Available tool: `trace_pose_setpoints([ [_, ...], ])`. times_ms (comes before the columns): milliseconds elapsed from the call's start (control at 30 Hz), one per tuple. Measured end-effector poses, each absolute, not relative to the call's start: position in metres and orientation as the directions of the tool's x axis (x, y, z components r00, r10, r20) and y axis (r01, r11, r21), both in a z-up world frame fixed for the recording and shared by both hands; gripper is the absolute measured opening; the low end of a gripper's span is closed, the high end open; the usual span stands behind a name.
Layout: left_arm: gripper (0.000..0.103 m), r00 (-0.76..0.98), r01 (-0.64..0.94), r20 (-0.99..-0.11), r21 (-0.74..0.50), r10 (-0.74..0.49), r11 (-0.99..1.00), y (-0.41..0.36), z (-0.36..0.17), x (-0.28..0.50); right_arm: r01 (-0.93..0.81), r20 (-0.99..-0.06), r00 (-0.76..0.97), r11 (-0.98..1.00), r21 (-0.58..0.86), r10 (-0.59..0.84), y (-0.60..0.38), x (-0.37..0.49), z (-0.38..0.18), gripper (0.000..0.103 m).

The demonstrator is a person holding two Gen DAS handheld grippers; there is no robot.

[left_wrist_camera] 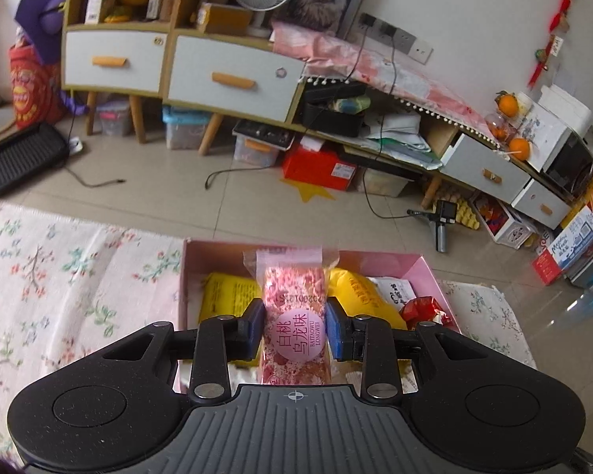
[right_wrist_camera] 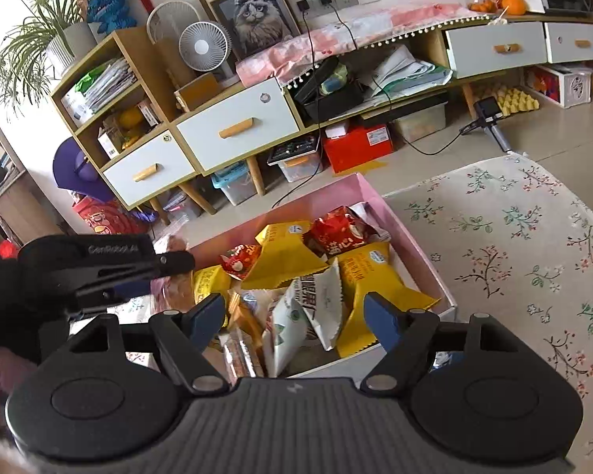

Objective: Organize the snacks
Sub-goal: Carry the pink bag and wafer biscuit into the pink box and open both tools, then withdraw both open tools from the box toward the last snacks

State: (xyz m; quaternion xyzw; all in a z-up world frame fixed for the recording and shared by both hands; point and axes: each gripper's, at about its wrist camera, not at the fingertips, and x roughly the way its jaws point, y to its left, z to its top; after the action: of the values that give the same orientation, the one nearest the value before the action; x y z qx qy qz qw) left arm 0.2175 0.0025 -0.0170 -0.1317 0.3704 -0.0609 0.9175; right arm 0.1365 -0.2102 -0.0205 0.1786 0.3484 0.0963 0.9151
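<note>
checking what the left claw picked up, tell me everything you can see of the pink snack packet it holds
The pink snack packet is a narrow clear plastic sachet with a red-and-pink speckled print, a round pink label with Chinese characters and a flat sealed top edge. It stands upright, pinched at mid-height between the blue pads of the left claw, above the open pink box of snacks. Nothing else visibly touches it.

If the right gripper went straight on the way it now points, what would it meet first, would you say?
Most likely the white snack packet lying between the yellow packets in the pink box. The right gripper stands open with nothing between its fingers, angled down over the pile; depth is hard to judge.
</note>
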Motion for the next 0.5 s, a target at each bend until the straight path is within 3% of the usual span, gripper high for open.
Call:
trace_pose_setpoints([
  [33,0.035,0.723,0.014,-0.663,-0.270,-0.196,0.963,0.000,-0.016,0.218,-0.052,-0.605,0.738,0.919,0.391,0.299,-0.211,0.136,-0.021,0.075],
  [100,0.062,0.724,0.003,-0.669,-0.241,-0.168,0.971,-0.002,-0.016,0.217,-0.051,-0.608,0.738,0.922,0.384,0.294,-0.211,0.136,-0.021,0.077],
  [133,0.065,0.731,-0.001,-0.663,-0.236,-0.160,0.972,-0.001,-0.015,0.215,-0.053,-0.609,0.737,0.924,0.378,0.292,-0.211,0.135,-0.021,0.078],
  [500,0.073,0.697,0.015,-0.691,-0.250,-0.189,0.968,0.013,-0.010,0.179,-0.101,-0.628,0.731,0.952,0.288,0.268,-0.208,0.126,-0.015,0.083],
])
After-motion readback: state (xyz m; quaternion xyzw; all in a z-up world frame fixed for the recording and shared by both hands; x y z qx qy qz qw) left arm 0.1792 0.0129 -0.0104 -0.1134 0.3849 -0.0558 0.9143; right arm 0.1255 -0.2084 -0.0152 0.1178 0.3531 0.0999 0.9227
